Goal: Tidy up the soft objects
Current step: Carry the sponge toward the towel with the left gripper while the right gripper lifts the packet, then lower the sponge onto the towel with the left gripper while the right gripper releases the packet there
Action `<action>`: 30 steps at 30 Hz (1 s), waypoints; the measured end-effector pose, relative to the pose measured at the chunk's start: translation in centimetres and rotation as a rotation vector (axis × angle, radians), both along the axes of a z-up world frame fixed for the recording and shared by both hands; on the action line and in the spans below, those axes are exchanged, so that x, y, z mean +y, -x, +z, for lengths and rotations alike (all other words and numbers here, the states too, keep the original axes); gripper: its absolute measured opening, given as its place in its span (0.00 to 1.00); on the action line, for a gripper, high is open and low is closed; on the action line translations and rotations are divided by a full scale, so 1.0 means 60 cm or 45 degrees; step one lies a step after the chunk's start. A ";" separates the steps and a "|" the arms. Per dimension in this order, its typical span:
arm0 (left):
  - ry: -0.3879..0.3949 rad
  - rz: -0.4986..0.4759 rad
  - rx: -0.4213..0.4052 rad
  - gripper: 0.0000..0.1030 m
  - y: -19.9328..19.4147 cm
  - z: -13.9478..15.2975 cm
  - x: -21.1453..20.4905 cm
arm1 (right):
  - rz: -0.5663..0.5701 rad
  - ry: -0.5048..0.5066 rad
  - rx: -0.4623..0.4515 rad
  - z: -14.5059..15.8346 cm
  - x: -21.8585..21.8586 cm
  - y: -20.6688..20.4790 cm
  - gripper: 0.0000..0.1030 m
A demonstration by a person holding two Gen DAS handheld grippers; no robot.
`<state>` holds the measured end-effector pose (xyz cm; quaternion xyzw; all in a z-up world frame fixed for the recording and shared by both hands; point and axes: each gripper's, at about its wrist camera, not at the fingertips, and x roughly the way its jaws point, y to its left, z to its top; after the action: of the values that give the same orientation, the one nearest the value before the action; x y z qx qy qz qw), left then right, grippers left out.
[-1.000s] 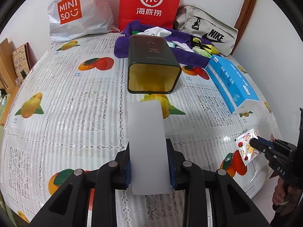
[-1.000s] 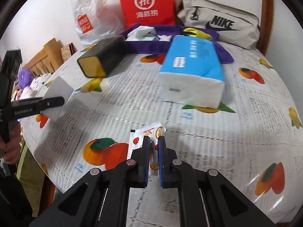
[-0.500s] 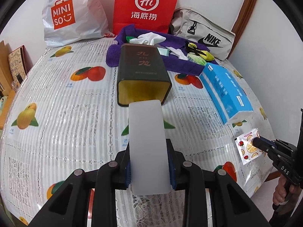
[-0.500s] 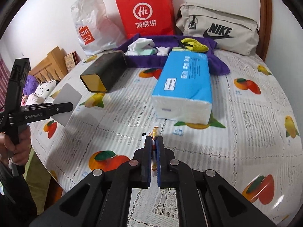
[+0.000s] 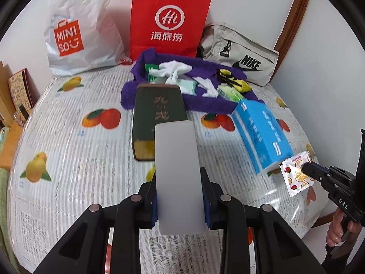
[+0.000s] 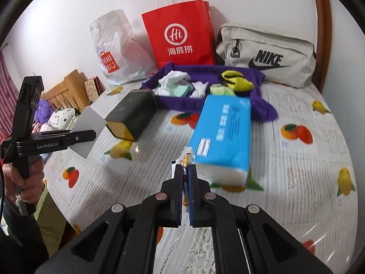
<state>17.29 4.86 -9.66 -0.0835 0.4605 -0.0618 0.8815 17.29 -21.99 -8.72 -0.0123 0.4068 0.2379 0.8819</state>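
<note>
My left gripper (image 5: 180, 196) is shut on a flat white translucent pack (image 5: 175, 159), held upright above the table. Seen from the right wrist view, that gripper (image 6: 91, 134) and its pack (image 6: 90, 125) hang at the left. My right gripper (image 6: 186, 171) is shut on a fruit-printed sachet (image 6: 186, 157), edge-on between the pads. In the left wrist view the sachet (image 5: 294, 178) hangs from the right gripper (image 5: 306, 169) off the table's right side. At the back lies a purple towel (image 5: 205, 105) with white socks, green packs and a yellow item on it.
A dark green tin (image 5: 157, 114) lies on its side mid-table, with a blue tissue pack (image 5: 262, 132) to its right. A Miniso bag (image 5: 75, 34), a red paper bag (image 5: 168, 22) and a grey Nike bag (image 5: 241, 59) line the back wall. The fruit-print tablecloth (image 5: 79, 159) covers the table.
Both grippers have risen above the table. The right one closed on the sachet and lifted it off the cloth. The left one still carries the white pack.
</note>
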 end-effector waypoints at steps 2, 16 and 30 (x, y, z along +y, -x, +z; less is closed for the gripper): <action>-0.003 0.000 -0.006 0.27 -0.008 0.007 0.000 | 0.002 -0.003 -0.005 0.006 0.001 -0.011 0.04; 0.007 -0.027 -0.045 0.27 -0.067 0.041 -0.006 | 0.027 -0.025 -0.078 0.054 0.013 -0.074 0.04; -0.019 -0.027 -0.020 0.27 -0.172 0.042 0.000 | 0.031 -0.047 -0.082 0.066 0.035 -0.185 0.04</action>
<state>27.61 4.85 -7.14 -0.0714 0.4550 -0.0683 0.8850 28.41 -19.87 -4.77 -0.0085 0.3736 0.2558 0.8916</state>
